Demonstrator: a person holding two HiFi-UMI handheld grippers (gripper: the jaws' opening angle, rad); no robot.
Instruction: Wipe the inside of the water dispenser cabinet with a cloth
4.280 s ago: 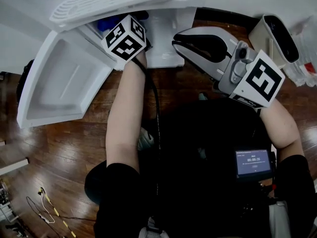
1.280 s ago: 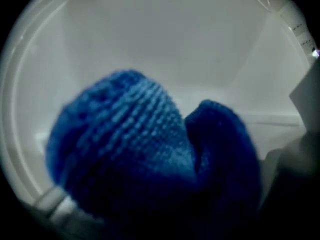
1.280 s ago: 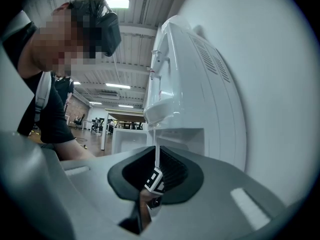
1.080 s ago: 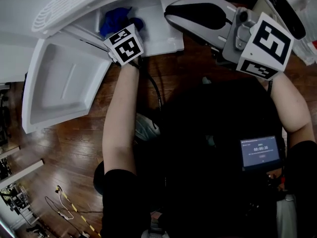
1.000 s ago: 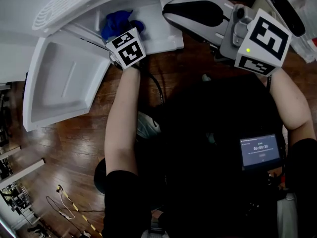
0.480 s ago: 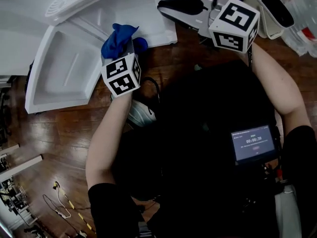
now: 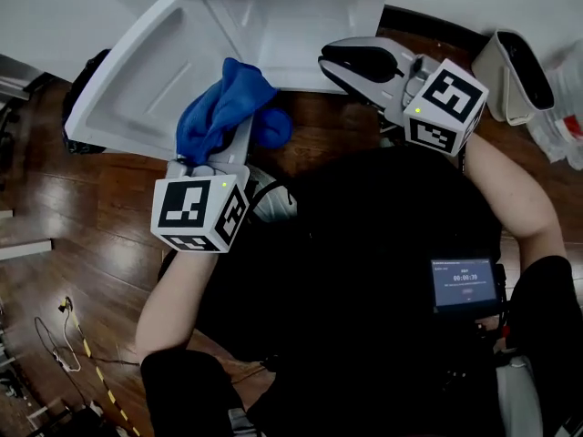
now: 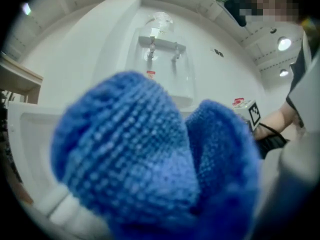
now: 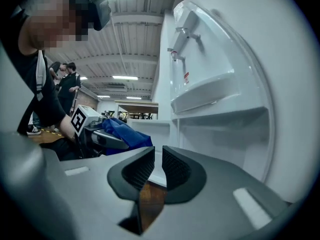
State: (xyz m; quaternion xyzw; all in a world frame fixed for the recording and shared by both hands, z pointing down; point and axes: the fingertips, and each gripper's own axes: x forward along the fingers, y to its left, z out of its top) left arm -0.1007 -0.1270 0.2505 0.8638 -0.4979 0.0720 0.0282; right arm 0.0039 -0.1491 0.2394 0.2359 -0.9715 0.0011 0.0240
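Two tools are in the person's hands. The left tool point(image 7: 233, 142) is clamped tight on a fluffy blue cloth point(image 7: 221, 106). The cloth bunches up over the tips of this tool. In the left gripper view it fills most of the picture and hides the jaws.

The cloth is up in the air, outside the white water dispenser cabinet point(image 7: 301, 35). It is in front of the open cabinet and above the brown wooden floor point(image 7: 82, 217). The white cabinet door point(image 7: 127, 89) is swung wide open. In the head view the door lies to the left of the cloth.

The right tool point(image 9: 158, 160) has its two dark jaws close together. There is only a thin slit between them, and nothing is in it. This tool points toward the open cabinet, near its front edge. In the right gripper view, the white space inside the cabinet shows on the right. Two taps point(image 9: 182, 31) sit higher up on the dispenser. A small lit screen point(image 7: 465, 285) sits on the person's dark shirt.
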